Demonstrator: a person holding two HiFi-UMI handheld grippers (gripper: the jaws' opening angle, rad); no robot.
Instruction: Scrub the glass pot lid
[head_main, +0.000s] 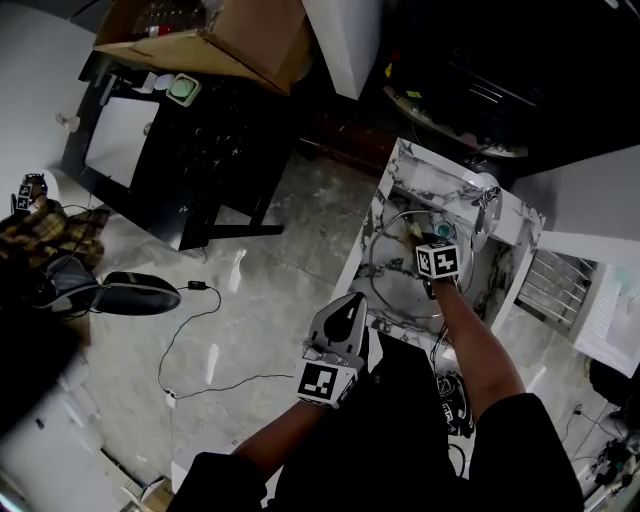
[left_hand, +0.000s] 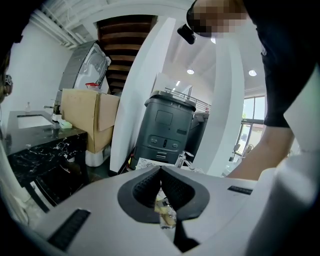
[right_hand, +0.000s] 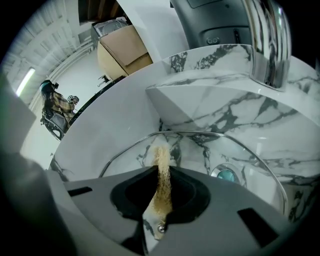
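white grey-veined sink (right_hand: 210, 100), tan scrubber (right_hand: 162, 175)

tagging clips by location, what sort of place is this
Probably a showroom or workshop hall: a marble-patterned sink with a chrome faucet, a cardboard box on a black counter, a loose cable.

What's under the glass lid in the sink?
Through the glass lid you see the marble sink and its drain. The scrub pad and the right tool holding it cover the near part.

one glass lid (right_hand: 200, 150), one scrub pad (right_hand: 162, 175), one faucet (right_hand: 270, 45), one sink (right_hand: 210, 100)
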